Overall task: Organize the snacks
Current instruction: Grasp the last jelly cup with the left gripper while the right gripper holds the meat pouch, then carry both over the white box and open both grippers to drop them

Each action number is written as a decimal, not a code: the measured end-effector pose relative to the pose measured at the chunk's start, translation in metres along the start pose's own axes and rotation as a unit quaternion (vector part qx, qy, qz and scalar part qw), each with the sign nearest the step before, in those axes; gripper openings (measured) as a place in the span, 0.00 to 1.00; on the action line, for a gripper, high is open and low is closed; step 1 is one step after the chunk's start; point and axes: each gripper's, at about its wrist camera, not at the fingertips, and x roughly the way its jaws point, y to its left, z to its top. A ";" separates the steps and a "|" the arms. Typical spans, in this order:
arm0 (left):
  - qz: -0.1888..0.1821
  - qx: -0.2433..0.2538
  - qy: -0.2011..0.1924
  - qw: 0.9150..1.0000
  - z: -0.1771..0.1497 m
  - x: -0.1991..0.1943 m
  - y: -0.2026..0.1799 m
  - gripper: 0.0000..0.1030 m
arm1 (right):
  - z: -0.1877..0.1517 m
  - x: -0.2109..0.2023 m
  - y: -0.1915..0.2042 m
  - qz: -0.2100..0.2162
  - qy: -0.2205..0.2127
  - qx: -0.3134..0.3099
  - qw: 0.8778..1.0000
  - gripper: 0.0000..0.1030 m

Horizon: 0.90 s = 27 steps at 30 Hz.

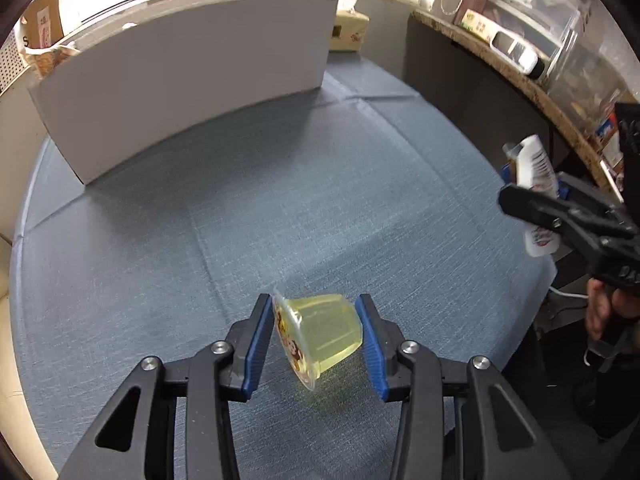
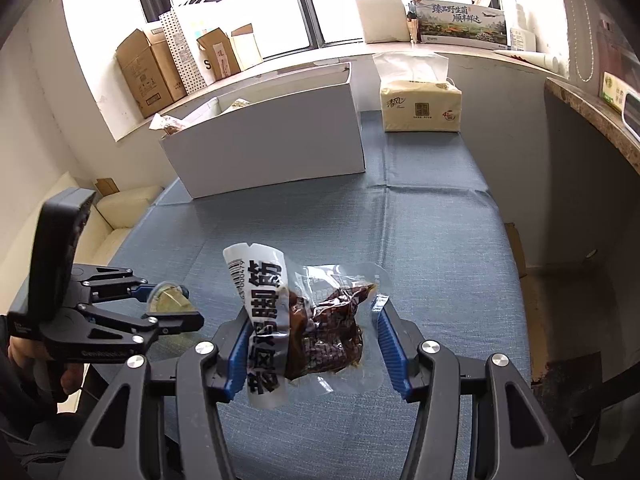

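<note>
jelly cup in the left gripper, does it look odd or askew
Yes. The clear yellow jelly cup lies on its side between the left gripper pads, printed foil lid facing one pad, base the other. No leak is visible on the blue tablecloth.

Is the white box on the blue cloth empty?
No: the right wrist view shows snack packets inside the white box, at its left end.
</note>
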 end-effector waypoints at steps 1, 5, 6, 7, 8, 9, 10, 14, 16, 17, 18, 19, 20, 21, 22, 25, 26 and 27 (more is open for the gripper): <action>0.000 -0.003 -0.007 1.000 0.001 -0.008 0.002 0.44 | 0.001 0.001 0.001 0.002 0.001 -0.001 1.000 0.58; -0.009 -0.022 -0.040 0.999 0.010 -0.046 0.013 0.33 | 0.012 0.004 0.010 0.012 -0.002 -0.014 1.000 0.58; -0.004 -0.014 -0.049 0.999 0.012 -0.054 0.013 0.32 | 0.016 0.005 0.013 0.014 -0.005 -0.019 1.000 0.58; 0.008 -0.004 -0.054 0.999 0.014 -0.058 0.012 0.32 | 0.019 0.007 0.016 0.016 -0.007 -0.024 1.000 0.58; 0.016 -0.002 -0.055 0.998 0.017 -0.058 0.014 0.32 | 0.023 0.010 0.018 0.016 -0.007 -0.028 0.999 0.58; 0.018 -0.003 -0.049 0.999 0.018 -0.055 0.017 0.32 | 0.025 0.012 0.020 0.017 -0.008 -0.030 0.999 0.58; 0.023 -0.002 -0.045 0.999 0.016 -0.055 0.019 0.32 | 0.028 0.013 0.023 0.022 -0.011 -0.032 0.999 0.58; 0.011 -0.004 -0.044 0.999 0.018 -0.059 0.023 0.32 | 0.035 0.013 0.030 0.030 -0.017 -0.041 0.999 0.58; 0.013 -0.001 -0.053 0.998 0.025 -0.067 0.021 0.32 | 0.040 0.010 0.030 0.033 -0.024 -0.040 0.998 0.58; 0.014 0.002 -0.060 0.998 0.029 -0.073 0.020 0.32 | 0.043 0.008 0.030 0.035 -0.027 -0.039 0.998 0.58; 0.014 0.006 -0.068 0.998 0.034 -0.079 0.018 0.32 | 0.047 0.007 0.030 0.036 -0.030 -0.039 0.998 0.58; 0.015 0.009 -0.077 0.997 0.041 -0.082 0.016 0.32 | 0.052 0.006 0.029 0.036 -0.035 -0.039 0.998 0.58; 0.016 0.010 -0.086 0.996 0.048 -0.089 0.015 0.32 | 0.057 0.005 0.029 0.037 -0.039 -0.039 0.998 0.58; 0.016 0.008 -0.095 0.995 0.056 -0.096 0.015 0.32 | 0.064 0.004 0.029 0.038 -0.044 -0.039 0.998 0.58; 0.016 0.006 -0.106 0.994 0.064 -0.104 0.016 0.32 | 0.072 0.003 0.029 0.041 -0.050 -0.041 0.997 0.58; 0.037 0.013 -0.139 0.989 0.093 -0.125 0.019 0.32 | 0.103 0.001 0.034 0.043 -0.071 -0.057 0.995 0.58; 0.044 0.017 -0.150 0.988 0.104 -0.130 0.021 0.32 | 0.114 0.002 0.036 0.039 -0.075 -0.064 0.994 0.58; 0.048 0.017 -0.160 0.986 0.116 -0.133 0.024 0.32 | 0.127 0.004 0.038 0.034 -0.081 -0.071 0.994 0.58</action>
